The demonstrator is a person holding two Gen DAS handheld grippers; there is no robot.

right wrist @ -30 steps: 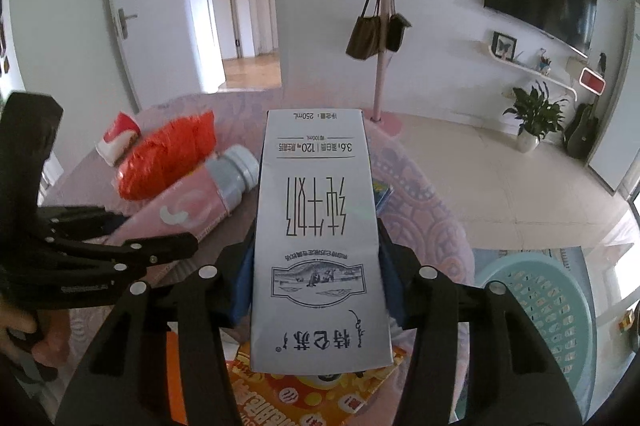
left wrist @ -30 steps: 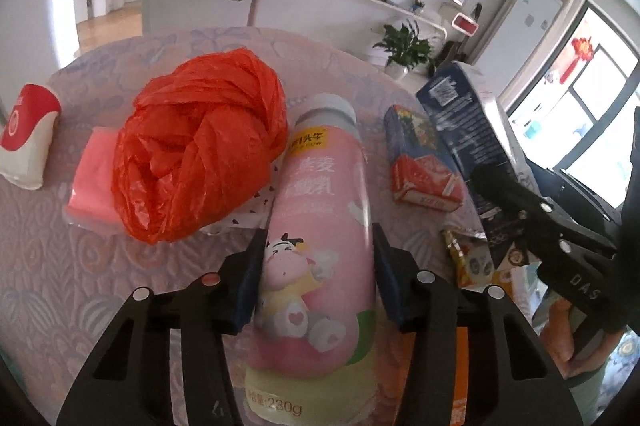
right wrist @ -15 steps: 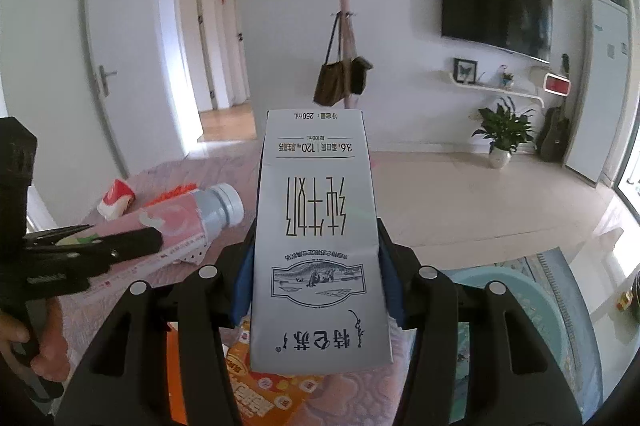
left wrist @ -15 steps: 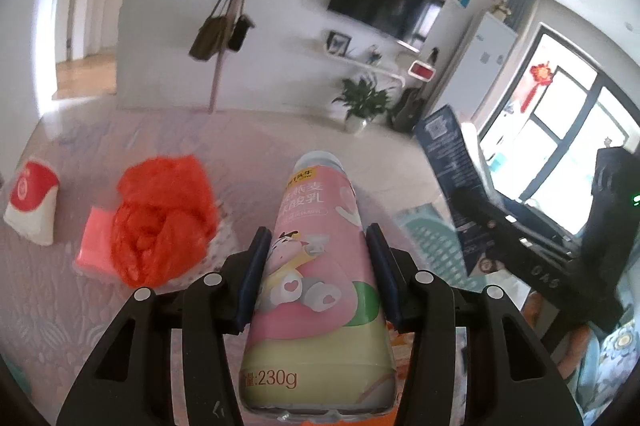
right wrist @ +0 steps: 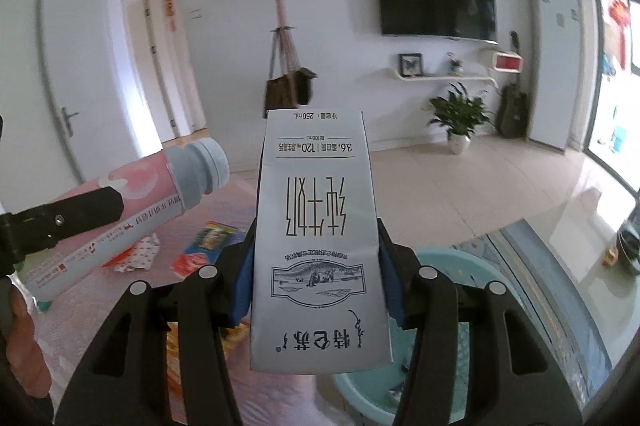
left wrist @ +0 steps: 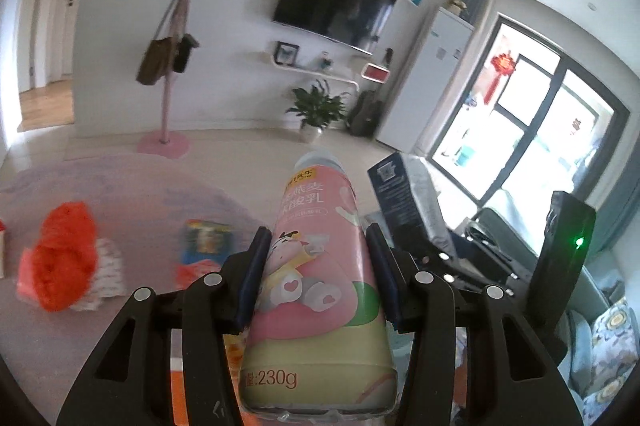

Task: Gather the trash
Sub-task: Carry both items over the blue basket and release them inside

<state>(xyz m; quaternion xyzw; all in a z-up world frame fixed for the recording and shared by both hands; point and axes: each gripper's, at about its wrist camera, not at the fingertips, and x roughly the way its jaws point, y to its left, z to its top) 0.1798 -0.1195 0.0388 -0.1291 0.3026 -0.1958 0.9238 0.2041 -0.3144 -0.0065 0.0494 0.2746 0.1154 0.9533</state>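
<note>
Both hands have lifted off the table, which now sits lower and farther behind the fingers, so the carry toward the basin (right wrist: 448, 338) below the right gripper (right wrist: 316, 278) seems underway. The left gripper (left wrist: 316, 274) stays clamped on the bottle (left wrist: 320, 286), the right on the carton (right wrist: 318, 246). Each lies lengthwise between the fingers, pointing forward: bottle cap-first, carton with its print upside down.

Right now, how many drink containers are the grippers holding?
2. The pink yogurt bottle sits clamped in the left gripper, and the white milk carton is clamped in the right gripper. More may lie hidden on the table behind them.
</note>
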